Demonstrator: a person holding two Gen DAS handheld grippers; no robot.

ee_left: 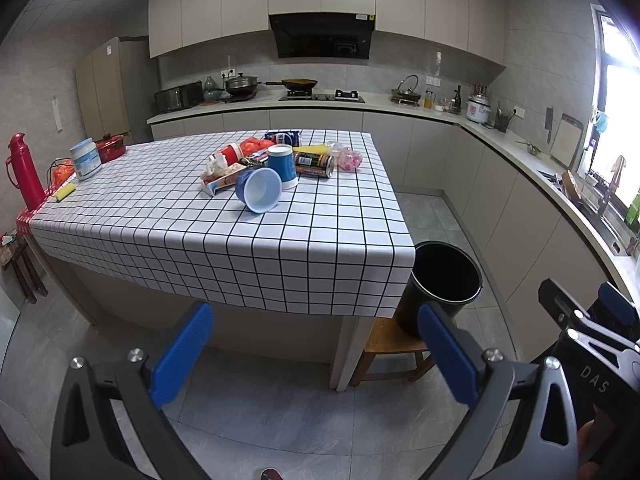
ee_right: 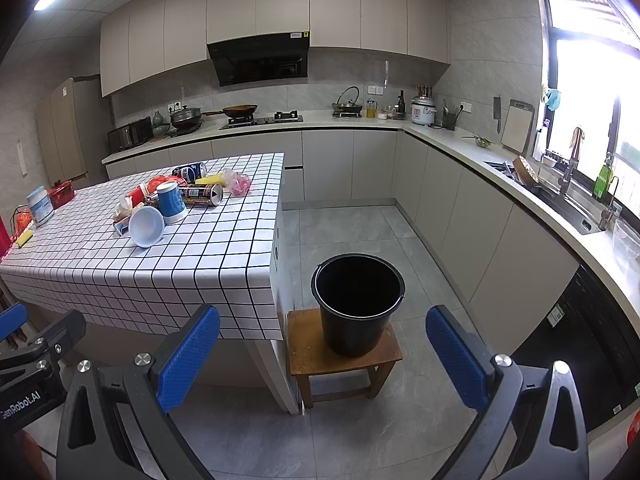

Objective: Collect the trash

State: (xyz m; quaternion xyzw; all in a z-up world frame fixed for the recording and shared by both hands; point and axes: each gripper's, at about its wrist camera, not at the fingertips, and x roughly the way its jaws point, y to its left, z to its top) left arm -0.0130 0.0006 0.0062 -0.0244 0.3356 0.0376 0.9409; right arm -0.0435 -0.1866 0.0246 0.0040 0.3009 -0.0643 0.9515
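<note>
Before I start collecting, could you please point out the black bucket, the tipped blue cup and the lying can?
black bucket [ee_right: 352, 332]: right wrist view, on its outer front wall.
tipped blue cup [ee_left: 262, 194]: left wrist view, on its white inside.
lying can [ee_left: 312, 163]: left wrist view, on its printed side.

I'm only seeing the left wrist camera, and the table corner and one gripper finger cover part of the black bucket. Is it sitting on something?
Observer: Yes. The right wrist view shows the black bucket upright on a small wooden stool, beside the table corner.
Operator: Anything in it yet?
Observer: No trash shows inside; that view looks into its mouth and the interior is just dark.
Operator: And the right gripper?
Observer: The right gripper is open with nothing between its fingers; the bucket shows through the gap.
</note>
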